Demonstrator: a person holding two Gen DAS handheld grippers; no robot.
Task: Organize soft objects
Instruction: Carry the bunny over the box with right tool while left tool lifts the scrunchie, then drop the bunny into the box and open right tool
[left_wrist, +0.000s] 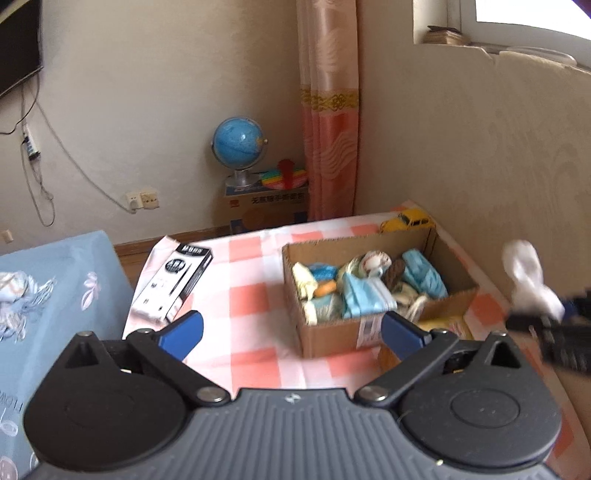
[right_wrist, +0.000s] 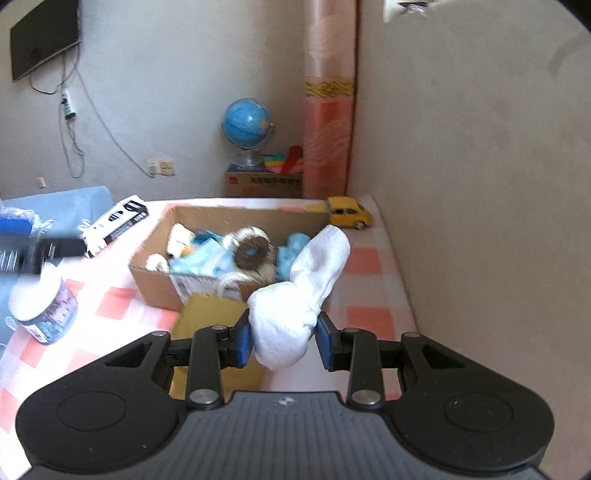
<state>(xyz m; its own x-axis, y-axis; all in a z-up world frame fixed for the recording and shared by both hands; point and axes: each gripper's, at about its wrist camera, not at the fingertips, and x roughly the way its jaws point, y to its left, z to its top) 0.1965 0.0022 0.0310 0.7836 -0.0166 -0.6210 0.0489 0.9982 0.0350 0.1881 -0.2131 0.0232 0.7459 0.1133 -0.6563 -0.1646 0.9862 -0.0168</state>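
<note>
Right tongs (right_wrist: 283, 338) of ours clamp a white sock bundle (right_wrist: 295, 306); left tongs (left_wrist: 291, 330) gape apart, empty. Beyond, centre frame, cardboard box (right_wrist: 155, 275); lower left, jar (right_wrist: 44, 308) on the worktop (right_wrist: 365, 314).

1. A white rolled sock bundle (right_wrist: 295, 295), knotted at the middle with one end sticking up, is held above the checked bed.
2. An open cardboard box (left_wrist: 332, 332) is filled with soft blue, cream and brown items (left_wrist: 369, 284), packed loosely.
</note>
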